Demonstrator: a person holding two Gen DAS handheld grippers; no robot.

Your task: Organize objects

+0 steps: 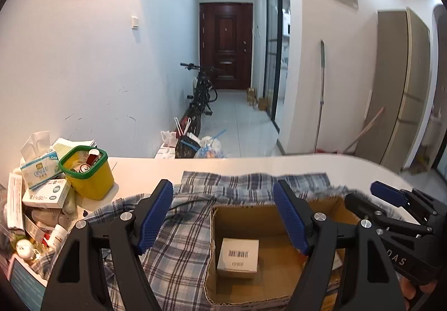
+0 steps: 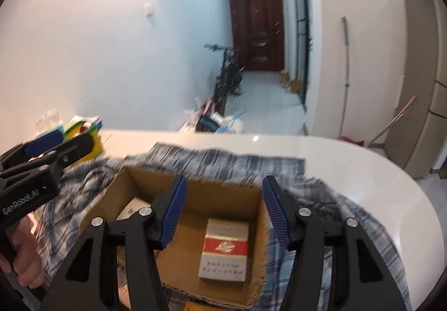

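– Boxes on the table?
– One open cardboard box (image 2: 195, 199) on one plaid cloth (image 1: 178, 249).
– Inside?
– Two small packs: one white carton (image 1: 238, 255), one red-and-white pack (image 2: 225, 249).
– Beside it?
– One yellow tub (image 1: 89, 174), one tissue pack (image 1: 39, 171).
– Grippers?
– Two, left gripper (image 1: 223, 216) and right gripper (image 2: 223, 210).

The surface (image 2: 349, 171) was white and glossy, throwing back a ceiling light. Over it lay a plaid cloth (image 1: 178, 255), soft woven fabric in blue, grey and white. The cardboard box (image 1: 251, 216) was matt brown with rough, torn edges. Inside it, a small white carton (image 1: 237, 255) looked like smooth paperboard, and the red-banded packet (image 2: 223, 252) had a slight sheen. The yellow tub (image 1: 89, 174) was smooth plastic. Each claw's pads (image 2: 173, 213) were ribbed blue rubber on matt black plastic.
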